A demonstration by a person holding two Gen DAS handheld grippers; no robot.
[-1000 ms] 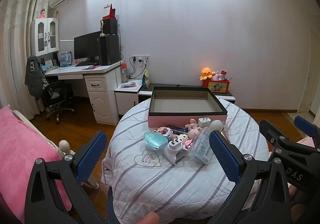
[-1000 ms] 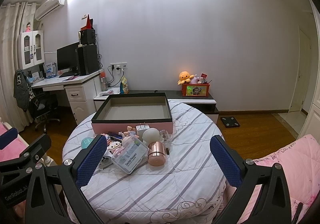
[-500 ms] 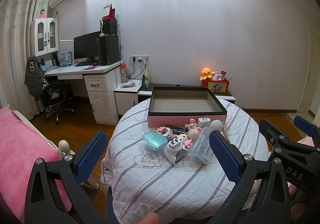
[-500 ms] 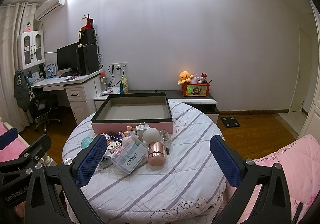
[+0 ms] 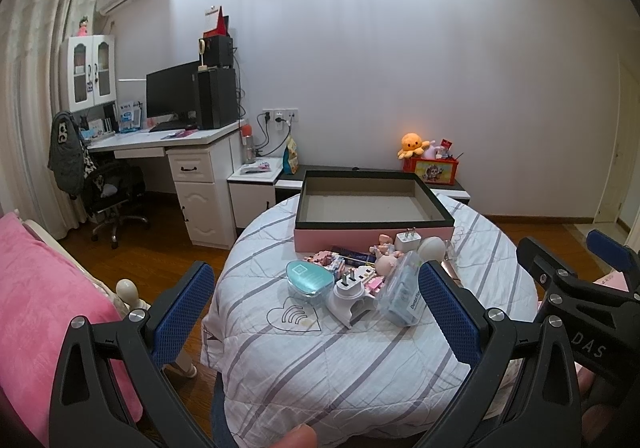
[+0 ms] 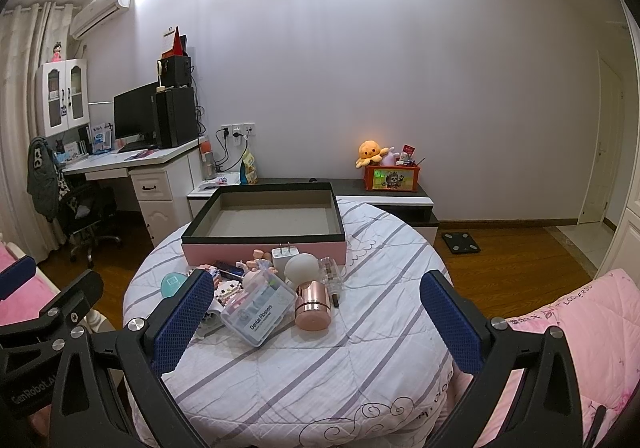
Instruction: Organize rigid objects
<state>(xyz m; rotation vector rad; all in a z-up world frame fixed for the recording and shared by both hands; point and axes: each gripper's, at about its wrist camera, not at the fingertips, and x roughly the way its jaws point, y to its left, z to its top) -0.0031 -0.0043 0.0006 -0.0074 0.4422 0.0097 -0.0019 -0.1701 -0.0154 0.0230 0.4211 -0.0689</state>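
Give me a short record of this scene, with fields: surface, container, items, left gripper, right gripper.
surface: round table with striped cloth
container: pink box, black rim, nothing visible inside
items: heap in front of box: floss case, rose-gold cylinder, white plug, teal case
left gripper: open, holding nothing
right gripper: open, holding nothing

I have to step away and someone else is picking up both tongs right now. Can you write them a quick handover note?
Left tongs: open, holding nothing, short of the pile.
Right tongs: open, holding nothing, also short of the pile.
Pink box: at the far side of the round table, nothing inside it.
Pile in front of the box: teal case, white plug adapter, Dental Flossers box, rose-gold cylinder, white charger, small toys.
Done: nothing packed yet.
Left: presumably move every item into the box.
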